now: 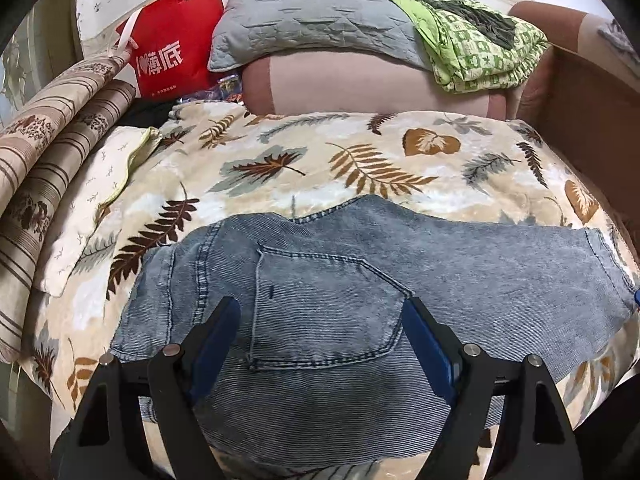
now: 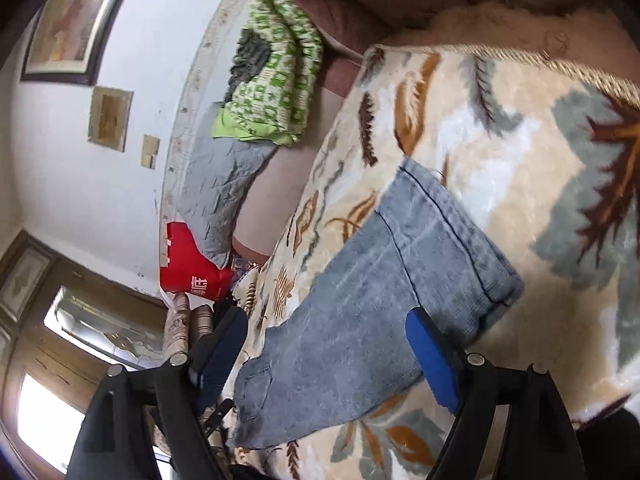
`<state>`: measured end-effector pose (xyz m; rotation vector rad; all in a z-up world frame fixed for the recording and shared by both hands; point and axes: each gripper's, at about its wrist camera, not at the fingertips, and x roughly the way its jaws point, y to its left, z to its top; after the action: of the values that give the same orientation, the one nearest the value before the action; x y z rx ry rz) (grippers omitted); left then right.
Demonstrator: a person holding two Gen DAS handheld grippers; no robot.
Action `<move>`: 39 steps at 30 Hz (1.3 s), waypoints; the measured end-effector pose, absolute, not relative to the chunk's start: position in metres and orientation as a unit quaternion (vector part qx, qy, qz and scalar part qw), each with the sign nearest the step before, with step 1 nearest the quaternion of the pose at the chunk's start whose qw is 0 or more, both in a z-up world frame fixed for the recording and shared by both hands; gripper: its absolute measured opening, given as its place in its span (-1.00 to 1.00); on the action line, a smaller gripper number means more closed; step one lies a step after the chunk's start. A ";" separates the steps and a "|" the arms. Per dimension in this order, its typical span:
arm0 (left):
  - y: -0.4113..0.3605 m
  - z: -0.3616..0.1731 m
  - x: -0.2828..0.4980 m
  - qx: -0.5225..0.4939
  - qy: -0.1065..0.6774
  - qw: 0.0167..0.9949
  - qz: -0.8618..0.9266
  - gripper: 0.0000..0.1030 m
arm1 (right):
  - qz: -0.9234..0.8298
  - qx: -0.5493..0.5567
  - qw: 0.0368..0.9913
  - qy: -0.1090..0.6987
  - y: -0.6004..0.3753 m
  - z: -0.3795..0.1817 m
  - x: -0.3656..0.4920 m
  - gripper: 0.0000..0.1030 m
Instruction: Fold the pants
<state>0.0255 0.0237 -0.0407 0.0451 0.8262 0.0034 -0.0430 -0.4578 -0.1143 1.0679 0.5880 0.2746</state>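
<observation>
1. Left gripper (image 1: 320, 312) is hovering above the seat end of the jeans (image 1: 360, 280), fingers standing wide apart, blue pads facing each other, nothing clamped between them. The back pocket (image 1: 324, 312) is lying directly under the gap.
2. Right gripper (image 2: 326, 324) is sitting low over the leg end of the jeans (image 2: 360, 320), fingers likewise spread wide. Denim is showing between the pads; whether the right-hand pad (image 2: 432, 356) is touching the cloth I cannot tell. Nothing is being pinched.
3. Jeans are lying flat on the leaf-print blanket (image 1: 360, 152), doubled leg on leg, waistband to the left in the left wrist view and hem (image 1: 600, 256) to the right. In the right wrist view the hem (image 2: 460, 240) is pointing away from the gripper.
4. Blanket is covering the bed surface and reaching beyond the jeans on all visible sides.
5. Left of the blanket, a white pillow (image 1: 92, 208) is resting against striped brown bedding (image 1: 48, 152).
6. Farther back, a pink bolster (image 1: 360, 88) is lying across the bed, bearing a grey quilted pillow (image 1: 304, 20) and a folded green patterned cloth (image 1: 480, 44).
7. A red bag (image 1: 172, 44) is standing by the wall.
</observation>
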 end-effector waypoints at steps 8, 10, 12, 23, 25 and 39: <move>0.030 -0.050 0.028 0.001 0.422 0.907 0.010 0.63 | 0.122 0.475 0.824 0.284 -0.449 -0.112 -0.038 0.62; 0.031 -0.051 0.028 -0.003 0.423 0.906 0.009 0.63 | 0.120 0.473 0.824 0.288 -0.449 -0.113 -0.038 0.62; 0.029 -0.052 0.029 -0.005 0.424 0.905 0.002 0.63 | 0.109 0.471 0.824 0.296 -0.449 -0.114 -0.040 0.62; 0.014 -0.056 0.030 -0.001 0.427 0.904 -0.024 0.63 | 0.094 0.485 0.814 0.305 -0.450 -0.123 -0.067 0.62; 0.015 -0.056 0.030 -0.005 0.426 0.904 -0.025 0.63 | 0.096 0.487 0.812 0.307 -0.450 -0.125 -0.065 0.63; 0.029 -0.085 0.033 -0.032 0.428 0.902 -0.042 0.63 | 0.049 0.510 0.798 0.318 -0.459 -0.138 -0.066 0.62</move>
<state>0.0332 0.0295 -0.0848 -0.0665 0.8848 -0.0878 -0.0660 -0.4594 -0.1376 1.0942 0.6834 0.1051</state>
